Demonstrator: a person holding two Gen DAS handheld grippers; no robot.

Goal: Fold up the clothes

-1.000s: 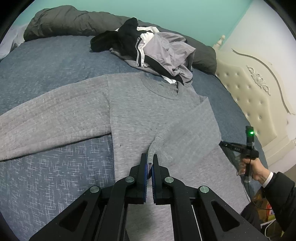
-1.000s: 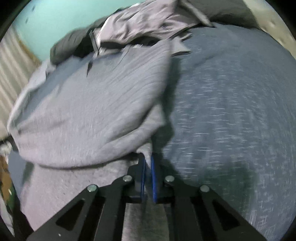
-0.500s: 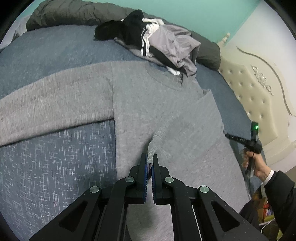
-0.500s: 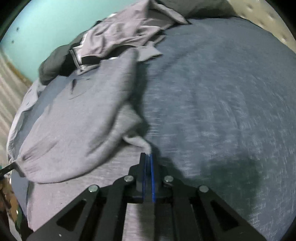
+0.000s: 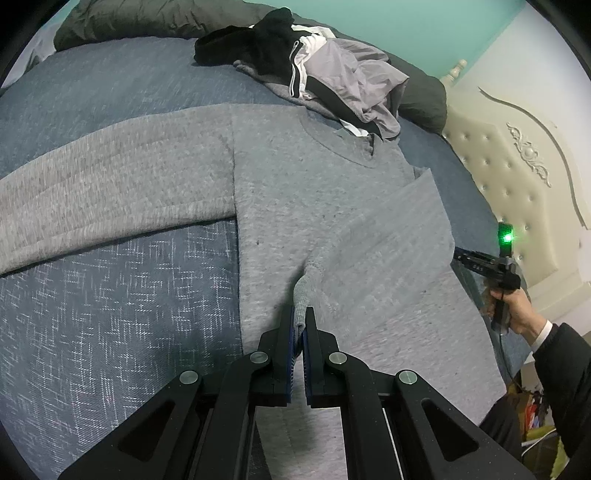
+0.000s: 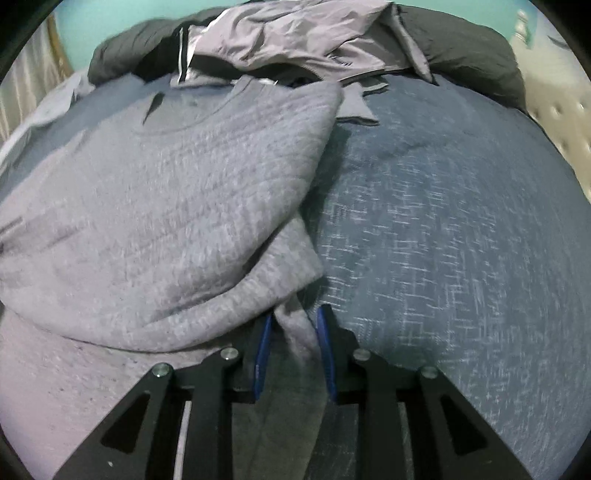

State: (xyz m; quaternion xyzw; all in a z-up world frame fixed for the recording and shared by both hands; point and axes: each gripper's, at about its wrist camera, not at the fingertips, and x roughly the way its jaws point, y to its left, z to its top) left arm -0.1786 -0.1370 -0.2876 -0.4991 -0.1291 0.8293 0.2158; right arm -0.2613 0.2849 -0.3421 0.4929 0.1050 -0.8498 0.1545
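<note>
A grey knit sweater (image 5: 295, 184) lies flat on the blue bed cover (image 5: 110, 295), one sleeve stretched out to the left, the other folded across the body. My left gripper (image 5: 300, 317) is shut on the cuff (image 5: 308, 284) of the folded sleeve, just above the sweater's body. In the right wrist view the sweater (image 6: 166, 221) fills the left half. My right gripper (image 6: 295, 321) is open, its blue pads either side of the sweater's side edge (image 6: 295, 332), low over the cover. It also shows in the left wrist view (image 5: 480, 262) at the sweater's right edge.
A pile of grey, black and white clothes (image 5: 325, 66) lies beyond the collar, also in the right wrist view (image 6: 295, 37). A dark duvet (image 5: 147, 18) runs along the far side. A cream tufted headboard (image 5: 517, 177) stands at the right.
My right gripper has opened on the sweater's side edge, which it held shut before. My left gripper has moved forward a little with the cuff still in it.
</note>
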